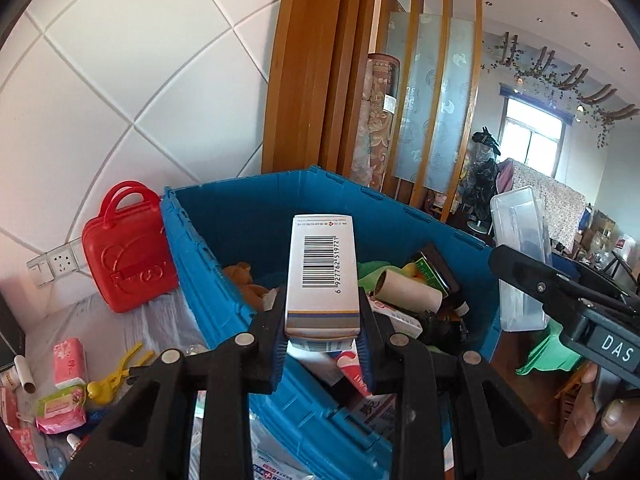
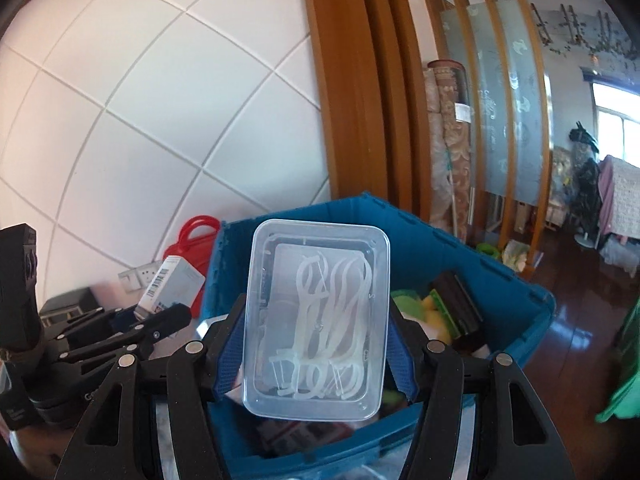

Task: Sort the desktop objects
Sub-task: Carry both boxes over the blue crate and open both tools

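Note:
My left gripper (image 1: 322, 344) is shut on a white medicine box (image 1: 322, 276) with a barcode, held upright above the near wall of the blue crate (image 1: 240, 216). My right gripper (image 2: 316, 360) is shut on a clear plastic box of white floss picks (image 2: 318, 312), also held over the blue crate (image 2: 448, 248). Inside the crate lie a cardboard tube (image 1: 408, 290), a brown plush toy (image 1: 246, 280), green and yellow items and dark boxes. The right gripper with the clear box (image 1: 520, 256) shows at the right of the left wrist view.
A red plastic case (image 1: 128, 252) leans on the white tiled wall left of the crate. Pink tissue packs (image 1: 70, 360), a yellow clip (image 1: 116, 372) and small items lie on the table at the left. A wooden door frame (image 1: 312, 68) stands behind. A hand (image 1: 596, 412) is at the right edge.

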Action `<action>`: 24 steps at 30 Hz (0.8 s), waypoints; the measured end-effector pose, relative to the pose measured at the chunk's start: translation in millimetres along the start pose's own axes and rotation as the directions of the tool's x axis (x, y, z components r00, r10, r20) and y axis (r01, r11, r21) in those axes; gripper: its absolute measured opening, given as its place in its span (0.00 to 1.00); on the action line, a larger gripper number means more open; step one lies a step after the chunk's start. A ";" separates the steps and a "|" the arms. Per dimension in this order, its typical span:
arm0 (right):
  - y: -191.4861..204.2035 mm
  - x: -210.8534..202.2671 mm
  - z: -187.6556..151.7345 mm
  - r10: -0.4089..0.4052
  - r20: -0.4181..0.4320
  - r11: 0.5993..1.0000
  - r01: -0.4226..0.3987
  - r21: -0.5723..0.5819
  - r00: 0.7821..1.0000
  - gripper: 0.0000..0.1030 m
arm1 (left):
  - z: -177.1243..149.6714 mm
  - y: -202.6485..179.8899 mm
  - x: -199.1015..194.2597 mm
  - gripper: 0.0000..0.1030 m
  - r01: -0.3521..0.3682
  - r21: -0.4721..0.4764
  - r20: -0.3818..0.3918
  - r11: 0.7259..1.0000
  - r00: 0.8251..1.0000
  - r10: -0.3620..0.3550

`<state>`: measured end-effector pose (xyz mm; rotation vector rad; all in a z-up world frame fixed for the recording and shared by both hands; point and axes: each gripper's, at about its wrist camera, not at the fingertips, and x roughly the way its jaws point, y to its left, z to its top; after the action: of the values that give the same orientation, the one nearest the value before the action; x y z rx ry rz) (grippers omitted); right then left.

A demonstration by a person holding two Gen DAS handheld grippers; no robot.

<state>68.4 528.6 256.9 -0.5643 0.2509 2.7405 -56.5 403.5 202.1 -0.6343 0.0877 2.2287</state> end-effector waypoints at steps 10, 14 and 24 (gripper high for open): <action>-46.4 47.4 21.3 -0.094 -0.032 0.995 0.093 -0.034 0.995 0.70 | 39.3 -35.5 47.2 0.33 0.015 0.011 -0.063 1.000 0.998 -0.015; -64.7 59.6 26.2 -0.126 -0.056 0.992 0.125 -0.023 0.990 1.00 | 44.0 -31.1 49.1 0.86 -0.038 -0.008 -0.064 0.999 0.997 0.038; -33.3 18.3 -7.5 0.004 0.014 0.999 -0.003 -0.051 1.000 1.00 | 3.4 20.5 -16.4 0.91 -0.108 -0.005 0.050 0.994 0.993 0.108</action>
<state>66.9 563.0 239.1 -0.5587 0.1790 2.7605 -63.7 379.2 209.9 -0.5872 0.0967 2.3476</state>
